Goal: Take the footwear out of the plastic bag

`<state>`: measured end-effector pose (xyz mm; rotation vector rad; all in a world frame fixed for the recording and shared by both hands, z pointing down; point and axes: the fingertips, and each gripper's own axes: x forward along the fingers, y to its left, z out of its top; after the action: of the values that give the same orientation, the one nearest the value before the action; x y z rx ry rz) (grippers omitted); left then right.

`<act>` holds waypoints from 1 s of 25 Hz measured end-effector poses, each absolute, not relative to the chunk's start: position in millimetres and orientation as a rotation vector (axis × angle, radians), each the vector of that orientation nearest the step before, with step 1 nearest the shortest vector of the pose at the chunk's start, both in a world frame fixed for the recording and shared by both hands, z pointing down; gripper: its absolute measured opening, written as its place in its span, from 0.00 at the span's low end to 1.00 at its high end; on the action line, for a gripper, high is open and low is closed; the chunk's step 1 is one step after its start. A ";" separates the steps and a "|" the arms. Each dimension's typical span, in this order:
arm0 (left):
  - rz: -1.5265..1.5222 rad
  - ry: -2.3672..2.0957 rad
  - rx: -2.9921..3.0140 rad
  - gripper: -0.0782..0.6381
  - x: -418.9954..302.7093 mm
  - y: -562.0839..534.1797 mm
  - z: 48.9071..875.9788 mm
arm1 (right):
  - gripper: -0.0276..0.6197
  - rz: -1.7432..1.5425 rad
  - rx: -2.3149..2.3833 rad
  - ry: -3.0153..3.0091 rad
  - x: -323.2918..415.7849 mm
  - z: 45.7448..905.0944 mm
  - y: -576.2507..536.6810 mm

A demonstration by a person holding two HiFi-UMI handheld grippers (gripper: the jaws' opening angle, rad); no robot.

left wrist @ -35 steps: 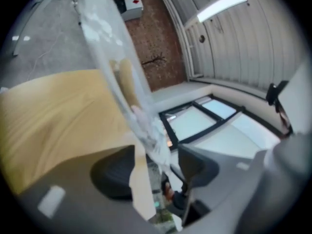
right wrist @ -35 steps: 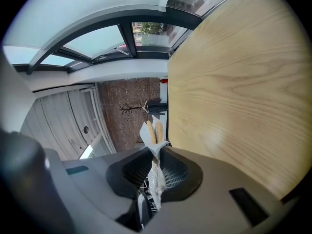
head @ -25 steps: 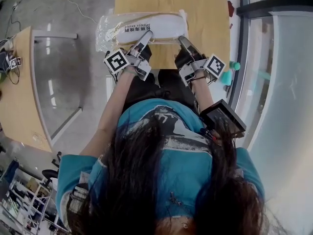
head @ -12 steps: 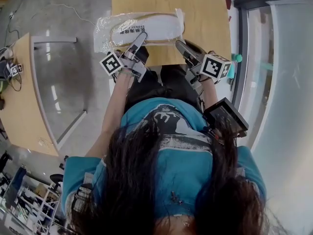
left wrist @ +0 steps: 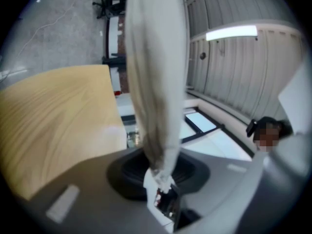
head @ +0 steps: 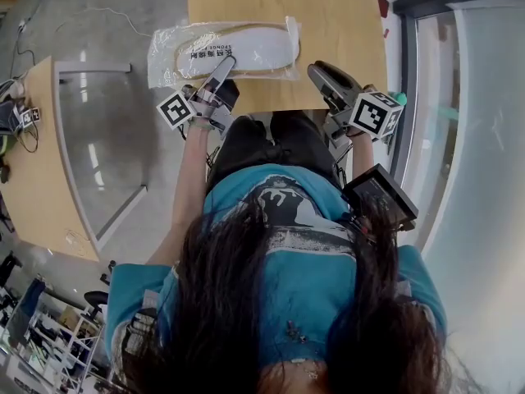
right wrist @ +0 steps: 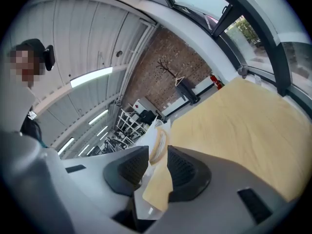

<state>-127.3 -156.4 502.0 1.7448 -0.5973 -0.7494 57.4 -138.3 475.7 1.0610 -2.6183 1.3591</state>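
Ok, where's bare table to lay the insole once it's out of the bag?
Bare wood on the table beyond the plastic bag, and right of it to the table edge, under the right hand-held gripper. Crowded: near edge, where the left hand-held gripper pinches the bag.

The surface [head: 336, 15] is showing pale honey wood grain. The plastic bag [head: 162, 56] is glinting clear with white highlights, and the insole [head: 254, 48] inside it is showing white with a line of dark print. The marker cubes on the left gripper [head: 223, 62] and the right gripper [head: 321, 71] are displaying black-and-white squares. The person's shirt [head: 303, 253] is showing teal with a grey-and-white graphic.
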 end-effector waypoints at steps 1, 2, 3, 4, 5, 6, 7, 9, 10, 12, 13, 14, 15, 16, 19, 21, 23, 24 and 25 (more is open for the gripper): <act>-0.759 -0.572 1.750 0.24 -125.6 -154.6 498.4 | 0.20 1.347 1.046 -2.657 58.5 467.7 -140.5; -0.770 -0.549 1.753 0.24 -123.8 -153.0 495.1 | 0.20 1.325 1.027 -2.693 59.0 460.1 -142.4; -0.781 -0.530 1.754 0.24 -122.1 -151.6 492.4 | 0.20 1.295 1.005 -2.723 59.0 453.7 -143.9; -0.788 -0.514 1.754 0.24 -120.4 -150.6 490.5 | 0.20 1.263 0.982 -2.749 58.7 448.8 -145.1; -0.791 -0.500 1.752 0.24 -118.8 -149.6 489.4 | 0.20 1.234 0.960 -2.770 58.1 445.2 -145.9; -0.790 -0.488 1.752 0.24 -116.9 -148.7 488.8 | 0.20 1.208 0.940 -2.783 57.3 442.4 -146.1; -0.785 -0.478 1.753 0.24 -114.5 -147.8 488.6 | 0.21 1.185 0.924 -2.790 56.5 440.0 -146.0; -0.769 -0.459 1.756 0.24 -106.9 -146.9 488.3 | 0.24 1.133 0.888 -2.797 55.5 436.4 -145.4; -0.762 -0.447 1.757 0.24 -102.1 -146.7 487.8 | 0.26 1.106 0.867 -2.801 55.5 436.3 -145.3; -0.760 -0.416 1.748 0.24 -94.7 -145.8 486.5 | 0.27 1.073 0.833 -2.807 55.4 438.1 -145.2; -0.769 -0.399 1.737 0.24 -93.0 -145.4 485.9 | 0.28 1.076 0.825 -2.808 55.8 438.7 -145.3; -0.787 -0.379 1.721 0.24 -92.3 -145.3 485.4 | 0.29 1.092 0.819 -2.809 57.1 438.5 -145.8; -0.813 -0.353 1.701 0.24 -92.0 -145.4 484.6 | 0.29 1.115 0.812 -2.810 59.0 437.8 -146.6; -0.842 -0.324 1.681 0.24 -91.8 -145.5 483.4 | 0.29 1.135 0.798 -2.812 60.9 437.1 -147.3; -0.883 -0.269 1.645 0.24 -90.4 -144.4 481.2 | 0.29 1.158 0.735 -2.820 62.6 433.8 -146.6; -0.886 -0.262 1.641 0.24 -90.5 -143.5 480.8 | 0.29 1.129 0.706 -2.819 61.1 431.9 -145.5; -0.869 -0.280 1.651 0.23 -90.9 -142.6 483.1 | 0.29 1.046 0.690 -2.811 58.7 430.1 -143.5; -0.853 -0.290 1.660 0.24 -90.2 -142.1 484.4 | 0.29 0.984 0.686 -2.802 57.7 429.3 -142.4; -0.840 -0.293 1.670 0.24 -89.2 -141.6 484.9 | 0.29 0.924 0.682 -2.790 56.7 428.7 -141.6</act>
<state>-89.2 -141.6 484.9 1.6696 -0.2928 -0.8395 56.7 -141.6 428.7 0.6820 -2.7899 0.9242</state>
